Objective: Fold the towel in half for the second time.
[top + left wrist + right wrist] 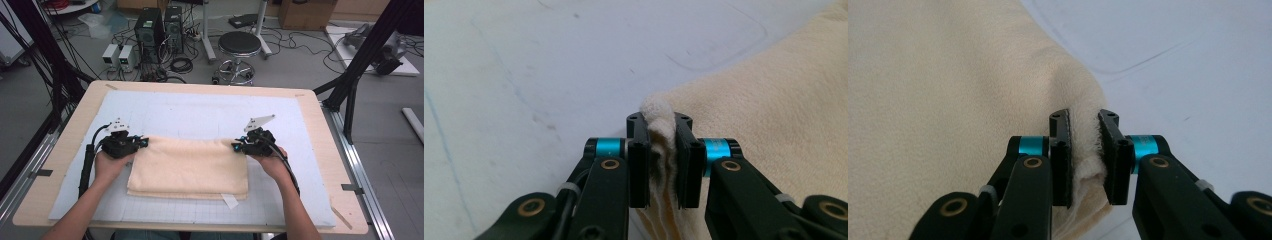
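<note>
A folded cream towel (190, 167) lies on the white mat in the middle of the table. My left gripper (142, 142) is at the towel's far left corner, and my right gripper (236, 146) is at its far right corner. In the left gripper view the gripper (659, 131) is shut on the bunched layers of the towel (774, 115) corner. In the right gripper view the gripper (1083, 127) pinches the towel (948, 90) corner the same way. A white tag (230, 201) sticks out from the towel's near edge.
The white mat (200, 112) covers most of the wooden table (320, 130). A black frame post (360, 60) stands at the table's right far corner. Behind the table are a stool (239, 47), computer towers (150, 30) and cables on the floor.
</note>
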Available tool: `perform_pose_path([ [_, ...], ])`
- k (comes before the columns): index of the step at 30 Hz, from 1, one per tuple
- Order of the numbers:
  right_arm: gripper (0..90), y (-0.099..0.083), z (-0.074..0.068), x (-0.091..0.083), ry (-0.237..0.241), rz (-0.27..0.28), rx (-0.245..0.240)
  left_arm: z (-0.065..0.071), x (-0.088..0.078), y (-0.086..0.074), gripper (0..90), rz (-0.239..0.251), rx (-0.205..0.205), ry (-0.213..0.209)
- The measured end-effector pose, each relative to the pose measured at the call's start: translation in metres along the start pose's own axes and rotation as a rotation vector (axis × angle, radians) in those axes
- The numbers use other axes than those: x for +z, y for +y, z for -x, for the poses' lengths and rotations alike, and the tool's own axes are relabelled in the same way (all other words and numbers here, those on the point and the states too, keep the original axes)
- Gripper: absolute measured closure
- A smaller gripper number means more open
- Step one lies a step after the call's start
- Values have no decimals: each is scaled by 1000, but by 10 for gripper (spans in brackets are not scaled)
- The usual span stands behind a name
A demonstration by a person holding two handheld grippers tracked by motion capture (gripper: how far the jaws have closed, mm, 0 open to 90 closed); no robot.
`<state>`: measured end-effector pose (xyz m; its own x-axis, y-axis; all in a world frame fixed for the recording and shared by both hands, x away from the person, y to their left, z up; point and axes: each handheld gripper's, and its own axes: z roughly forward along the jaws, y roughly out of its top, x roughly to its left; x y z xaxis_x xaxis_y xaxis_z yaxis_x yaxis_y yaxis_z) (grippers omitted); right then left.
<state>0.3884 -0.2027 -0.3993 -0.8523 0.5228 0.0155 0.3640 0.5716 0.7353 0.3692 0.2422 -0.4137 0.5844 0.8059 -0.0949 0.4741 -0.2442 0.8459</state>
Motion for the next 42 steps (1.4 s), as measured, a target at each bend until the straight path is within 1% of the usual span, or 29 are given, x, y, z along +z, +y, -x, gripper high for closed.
perform_pose_path([
  [2, 778, 8, 7, 0, -36, 15, 4, -3, 5, 11, 791, 10, -11, 23],
  [4, 776, 16, 15, 1, -55, 10, 4, -8, 11, 22, 792, 12, -11, 39],
  [5, 775, 20, 19, 1, -62, 8, 12, -11, 13, 27, 791, 17, -13, 42],
  [6, 775, 23, 22, 2, -66, 13, 15, -14, 16, 32, 791, 17, -26, 50],
  [8, 775, 30, 31, 2, -80, 23, 21, -19, 21, 40, 792, 18, -27, 61],
  [11, 774, 39, 42, 7, -104, 40, 49, -26, 33, 50, 792, 6, -33, 91],
  [12, 767, 40, 46, 10, -109, 33, 64, -29, 37, 51, 791, -6, -43, 85],
  [13, 741, 40, 50, 14, -114, 22, 65, -31, 41, 51, 785, -27, -41, 76],
  [14, 682, 39, 53, 18, -126, 14, 72, -33, 44, 50, 757, -38, -42, 79],
  [15, 620, 37, 55, 21, -136, 15, 93, -34, 44, 49, 706, -45, -41, 98],
  [16, 572, 34, 58, 23, -129, 13, 118, -35, 44, 48, 645, -52, -39, 117],
  [17, 541, 31, 59, 24, -127, 8, 139, -34, 43, 47, 575, -64, -23, 124],
  [18, 544, 29, 59, 23, -120, 5, 146, -34, 41, 47, 561, -71, 0, 122],
  [19, 540, 27, 58, 23, -116, 13, 137, -32, 38, 46, 558, -62, 7, 117],
  [21, 526, 23, 56, 20, -119, 31, 141, -29, 32, 43, 549, -42, 12, 86],
  [22, 525, 22, 54, 18, -119, 40, 141, -26, 29, 42, 541, -57, 21, 67],
  [24, 520, 19, 48, 14, -125, 47, 122, -18, 25, 36, 531, -49, 49, 47],
  [26, 523, 15, 41, 11, -104, 60, 125, -12, 22, 29, 535, -48, 55, 23],
  [27, 524, 13, 37, 10, -99, 58, 114, -10, 20, 24, 536, -46, 54, 12],
  [30, 548, 5, 25, 11, -73, 48, 98, -3, 15, 10, 549, -57, 80, -29],
  [31, 548, 2, 21, 12, -73, 43, 91, -1, 13, 6, 558, -61, 86, -41],
  [33, 548, -5, 15, 15, -55, 35, 85, 2, 10, -1, 558, -65, 93, -58],
  [34, 539, -8, 12, 16, -52, 30, 80, 3, 9, -3, 558, -76, 95, -64],
  [36, 516, -10, 8, 19, -14, -14, 98, 4, 7, -9, 559, -92, 102, -73],
  [37, 514, -10, 6, 20, -12, -27, 91, 4, 7, -11, 562, -120, 115, -68],
  [38, 513, -9, 4, 21, -18, -37, 81, 4, 7, -14, 563, -131, 125, -59],
  [39, 513, -8, 3, 21, -25, -37, 69, 2, 7, -17, 565, -138, 125, -58],
  [40, 511, -8, 2, 21, -27, -37, 62, 2, 7, -19, 563, -135, 114, -62],
  [42, 504, -7, -1, 22, -38, -50, 45, 1, 6, -20, 561, -134, 110, -63],
])
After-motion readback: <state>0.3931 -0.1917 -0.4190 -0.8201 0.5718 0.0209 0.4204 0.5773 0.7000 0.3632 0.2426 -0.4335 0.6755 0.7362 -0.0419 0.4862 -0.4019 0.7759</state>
